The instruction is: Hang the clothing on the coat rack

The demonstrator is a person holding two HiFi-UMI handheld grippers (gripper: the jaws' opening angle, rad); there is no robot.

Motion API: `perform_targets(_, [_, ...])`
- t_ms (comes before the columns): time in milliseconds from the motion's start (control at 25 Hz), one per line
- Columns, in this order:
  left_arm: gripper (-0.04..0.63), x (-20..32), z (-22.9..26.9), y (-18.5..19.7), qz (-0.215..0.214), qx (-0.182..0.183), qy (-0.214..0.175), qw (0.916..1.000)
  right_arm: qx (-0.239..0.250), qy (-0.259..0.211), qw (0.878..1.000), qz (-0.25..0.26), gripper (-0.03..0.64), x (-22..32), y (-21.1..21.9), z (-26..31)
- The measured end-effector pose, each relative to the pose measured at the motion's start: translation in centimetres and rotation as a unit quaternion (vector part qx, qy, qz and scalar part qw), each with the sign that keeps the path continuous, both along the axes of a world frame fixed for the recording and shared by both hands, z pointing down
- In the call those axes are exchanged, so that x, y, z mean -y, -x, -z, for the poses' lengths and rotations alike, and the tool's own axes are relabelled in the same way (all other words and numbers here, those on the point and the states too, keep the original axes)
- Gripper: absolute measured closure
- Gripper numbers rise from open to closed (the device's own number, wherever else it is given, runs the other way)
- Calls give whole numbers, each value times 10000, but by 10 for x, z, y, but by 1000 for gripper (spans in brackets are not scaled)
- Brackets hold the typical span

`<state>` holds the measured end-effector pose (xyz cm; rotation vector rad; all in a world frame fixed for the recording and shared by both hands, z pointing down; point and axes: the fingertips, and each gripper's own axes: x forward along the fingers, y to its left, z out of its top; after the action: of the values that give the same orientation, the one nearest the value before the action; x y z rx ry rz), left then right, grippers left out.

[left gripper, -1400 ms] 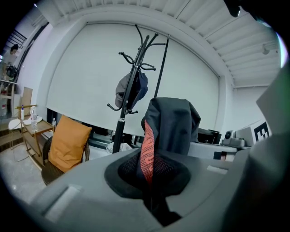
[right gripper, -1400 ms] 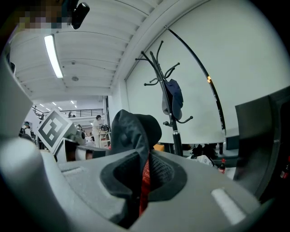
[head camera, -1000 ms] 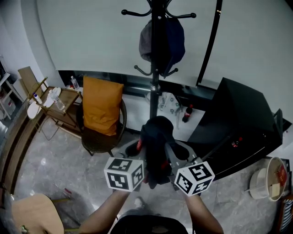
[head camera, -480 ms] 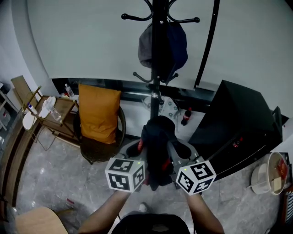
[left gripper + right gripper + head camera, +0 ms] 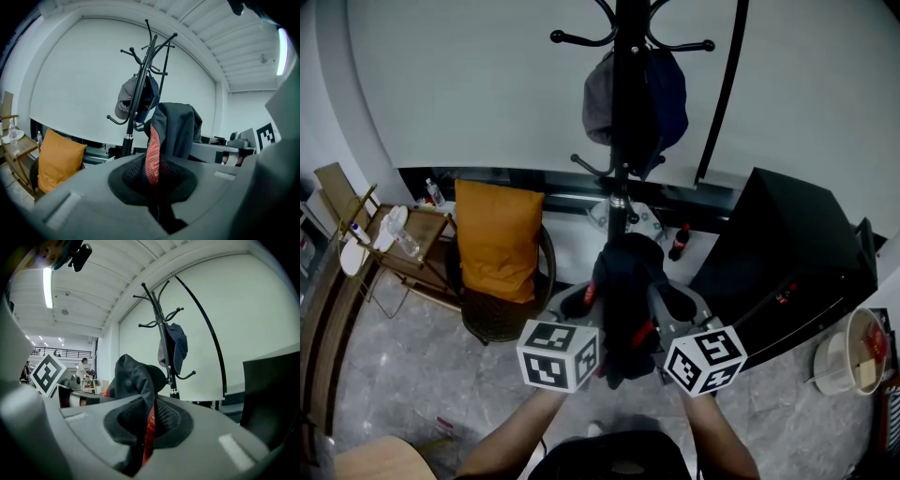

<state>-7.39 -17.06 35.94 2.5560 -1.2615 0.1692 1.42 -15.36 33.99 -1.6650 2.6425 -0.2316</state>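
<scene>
My left gripper (image 5: pixel 579 309) is clamped on a dark garment (image 5: pixel 624 291) with a red strip, which stands bunched between both tools. My right gripper (image 5: pixel 673 309), just beside the left, pinches the same cloth. The garment looks light, soft and limp, so I expect it to sag. A hold near the collar seems best. The coat rack (image 5: pixel 620 211) stands ahead of both grippers, with caps (image 5: pixel 636 89) hanging on it.
</scene>
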Motion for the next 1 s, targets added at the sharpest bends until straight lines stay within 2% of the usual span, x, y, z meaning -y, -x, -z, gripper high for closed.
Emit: perform_targets(1000, [569, 63, -1, -28, 582, 64, 12, 9983, 142, -2, 9984, 546, 589, 74, -31, 0])
